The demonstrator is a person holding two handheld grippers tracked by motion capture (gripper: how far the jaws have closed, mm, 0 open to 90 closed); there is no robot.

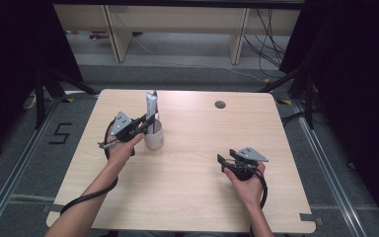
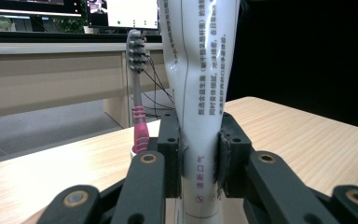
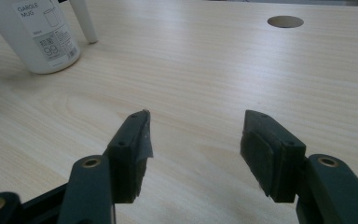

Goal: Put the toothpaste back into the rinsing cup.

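On the bench (image 1: 192,163) I count one white mug (image 1: 154,137), one toothpaste tube (image 1: 151,109) and one toothbrush (image 2: 137,88). I am working two grippers.

The tube stands upright in the mug, at the bench's left-centre in the high view. It is soft white plastic, round at the base and flattening into a wide crimped top, with small printed text running down its length and pink characters near the bottom. My left gripper (image 2: 199,158) has its fingers (image 2: 170,149) clenched on the tube's lower part, one black pad pressed against each side; the tube wall dents slightly where the pads bear on it.

The toothbrush stands just beside the tube in the same mug, head up. Its handle is grey with a pink ribbed grip section, and the bristles are grey and white.

The mug is a plain cylinder with a smooth matte wall; a label (image 3: 51,32) on its side reads "GARGLE MUG".

My right gripper (image 1: 227,163) rests low on the bench's right half, well apart from the mug, its fingers (image 3: 130,149) released and spread wide with nothing between them.

The bench is pale wood-grain laminate with rounded corners and one round cable hole (image 1: 220,104) near its far edge.
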